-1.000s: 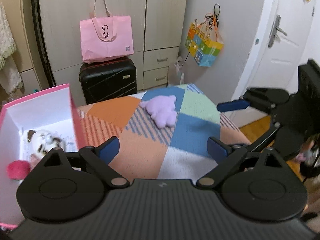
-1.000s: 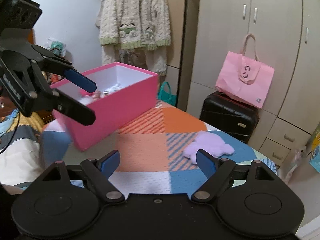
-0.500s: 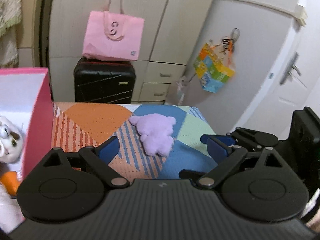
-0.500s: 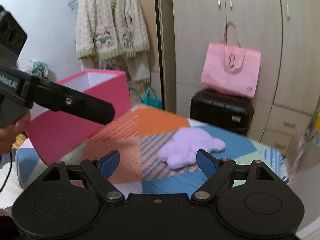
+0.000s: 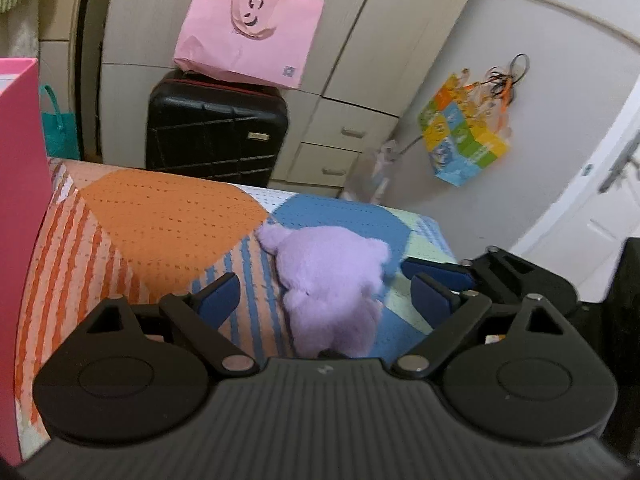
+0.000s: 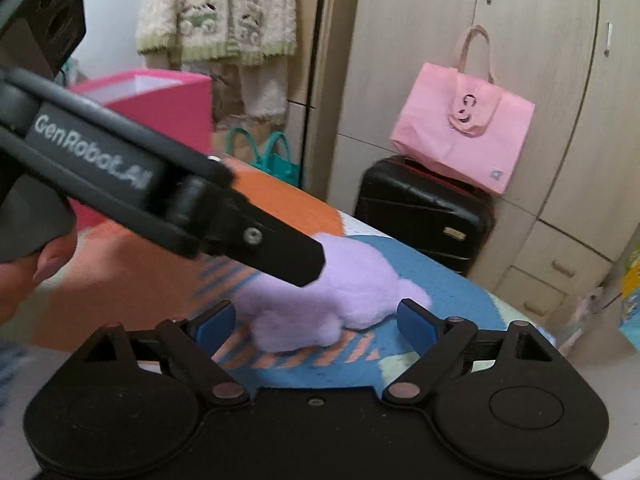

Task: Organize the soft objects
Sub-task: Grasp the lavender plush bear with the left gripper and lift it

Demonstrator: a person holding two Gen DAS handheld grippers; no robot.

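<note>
A lilac plush toy [image 5: 332, 288] lies on the patchwork blanket [image 5: 160, 216]. My left gripper [image 5: 326, 300] is open, its blue pads on either side of the toy's near end. My right gripper [image 6: 316, 320] is also open and straddles the same toy [image 6: 332, 300] from the other side. The left gripper's arm [image 6: 160, 192] crosses the right wrist view above the toy. The right gripper's fingers [image 5: 436, 276] show just right of the toy in the left wrist view. The pink box [image 6: 160, 100] stands on the blanket to the left.
A black suitcase [image 5: 216, 140] with a pink tote bag [image 5: 248, 28] on top stands against the wardrobe beyond the bed's edge. A teal bag [image 5: 58, 128] sits on the floor beside it. A colourful bag [image 5: 464, 140] hangs on the wall at right, near a white door.
Both grippers have moved in towards the lilac toy, which now sits between the fingers of each. The pink box has slid to the left edge of both views.
</note>
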